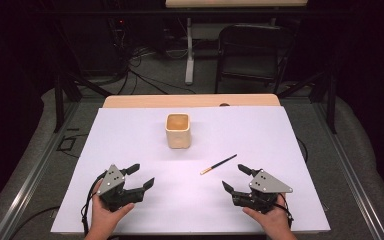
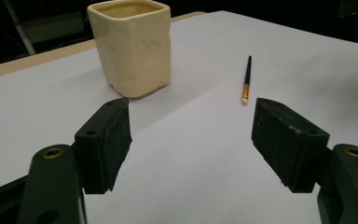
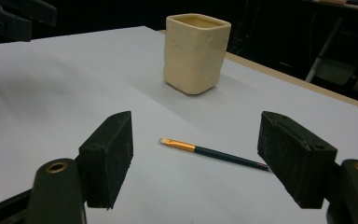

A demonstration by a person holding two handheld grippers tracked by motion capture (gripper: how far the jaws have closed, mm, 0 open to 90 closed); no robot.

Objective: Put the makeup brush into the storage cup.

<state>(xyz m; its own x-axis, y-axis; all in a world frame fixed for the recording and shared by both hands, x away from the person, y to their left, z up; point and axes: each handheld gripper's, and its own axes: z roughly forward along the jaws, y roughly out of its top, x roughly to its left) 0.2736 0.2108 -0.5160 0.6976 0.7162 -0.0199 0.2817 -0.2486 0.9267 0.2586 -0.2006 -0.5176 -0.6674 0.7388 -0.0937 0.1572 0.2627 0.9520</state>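
Since the right gripper stands with its jaws wide apart and empty, and the paintbrush lies on the desk just ahead of it, between the lines of its two jaws, the step in hand looks like picking that brush up. To do it well, I would bring the gripper down so the pads close across the handle rather than along it; the handle runs crosswise to the gripper and nearly reaches the jaw on its right, so a small shift that way would centre the grip on the dark shaft, away from the bristles. The brush is thin and lies flat, so the pads must reach almost to the desk surface before closing (a shallow pinch could roll it away).

The left gripper is likewise spread wide and holds nothing; the cup stands ahead of it, a little to its left.

The brush has a slim dark handle, a gold-coloured ferrule and a pale tip. The cup is cream, squarish with rounded corners, glossy and slightly dimpled, probably ceramic. The desk covering is a smooth matt white sheet.
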